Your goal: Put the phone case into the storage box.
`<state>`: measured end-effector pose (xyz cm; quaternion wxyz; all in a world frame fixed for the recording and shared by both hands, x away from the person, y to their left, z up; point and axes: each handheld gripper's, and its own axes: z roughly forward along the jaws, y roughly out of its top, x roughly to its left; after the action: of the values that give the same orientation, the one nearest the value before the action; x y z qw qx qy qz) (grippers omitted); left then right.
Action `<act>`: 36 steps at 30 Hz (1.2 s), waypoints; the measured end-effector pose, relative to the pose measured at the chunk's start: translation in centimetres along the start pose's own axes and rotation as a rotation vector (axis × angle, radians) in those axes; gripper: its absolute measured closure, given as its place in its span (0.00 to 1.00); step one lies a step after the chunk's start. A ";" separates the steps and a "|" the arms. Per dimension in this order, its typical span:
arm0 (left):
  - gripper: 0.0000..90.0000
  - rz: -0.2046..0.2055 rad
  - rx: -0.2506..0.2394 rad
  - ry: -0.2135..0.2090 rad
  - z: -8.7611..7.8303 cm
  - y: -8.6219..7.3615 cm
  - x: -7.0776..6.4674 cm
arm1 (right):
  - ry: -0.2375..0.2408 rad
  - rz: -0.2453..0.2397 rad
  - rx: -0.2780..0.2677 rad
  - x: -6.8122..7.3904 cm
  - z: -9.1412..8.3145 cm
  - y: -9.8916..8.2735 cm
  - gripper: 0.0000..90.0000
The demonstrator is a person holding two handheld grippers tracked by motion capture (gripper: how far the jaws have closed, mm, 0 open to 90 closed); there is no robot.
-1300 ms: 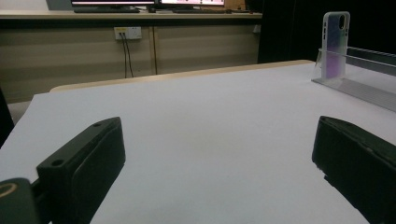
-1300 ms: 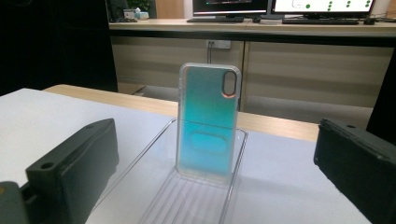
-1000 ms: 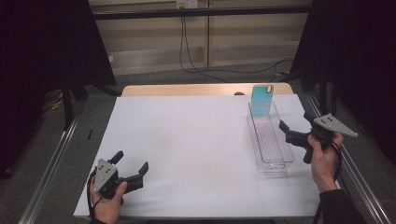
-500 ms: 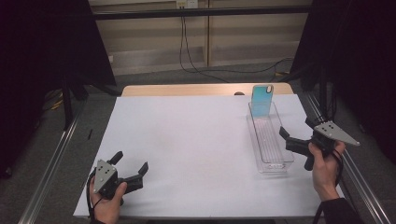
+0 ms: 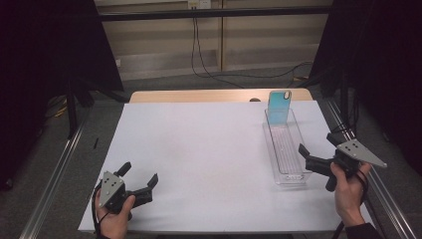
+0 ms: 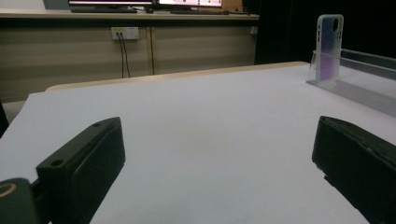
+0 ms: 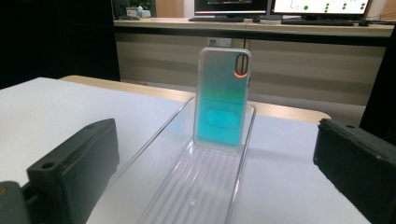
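Observation:
A teal phone case [image 5: 279, 106] stands upright at the far end of a long clear plastic tray [image 5: 293, 177] on the right of the white table [image 5: 209, 144]. My right gripper [image 5: 317, 143] hovers open just right of the tray's near end, with nothing between its jaws. In the right gripper view the phone case [image 7: 222, 102] faces me beyond the open right gripper [image 7: 215, 128], and the tray [image 7: 246, 154] runs toward me. My left gripper [image 5: 139, 173] rests open at the table's near left. From the open left gripper [image 6: 217, 135] the phone case [image 6: 329, 46] shows far right.
A wooden strip [image 5: 199, 95] borders the table's far edge. Metal rails [image 5: 54, 174] run along both sides. Cables [image 5: 199, 55] hang down the back wall. Broad bare white surface lies between the two grippers.
My right gripper has drawn back toward the near edge and slightly right, from beside the tray's middle to its near end. The left gripper has stayed put.

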<state>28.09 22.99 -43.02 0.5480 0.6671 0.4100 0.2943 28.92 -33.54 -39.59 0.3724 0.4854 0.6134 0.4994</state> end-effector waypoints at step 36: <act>0.03 0.036 0.012 0.016 -1.4 -0.1 -0.6 | -0.022 0.002 0.021 1.0 -5.2 -4.3 0.01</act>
<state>26.63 23.15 -42.74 0.5351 0.6755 0.4040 0.3068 22.84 -33.98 -42.56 0.3735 0.4953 0.6142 0.4878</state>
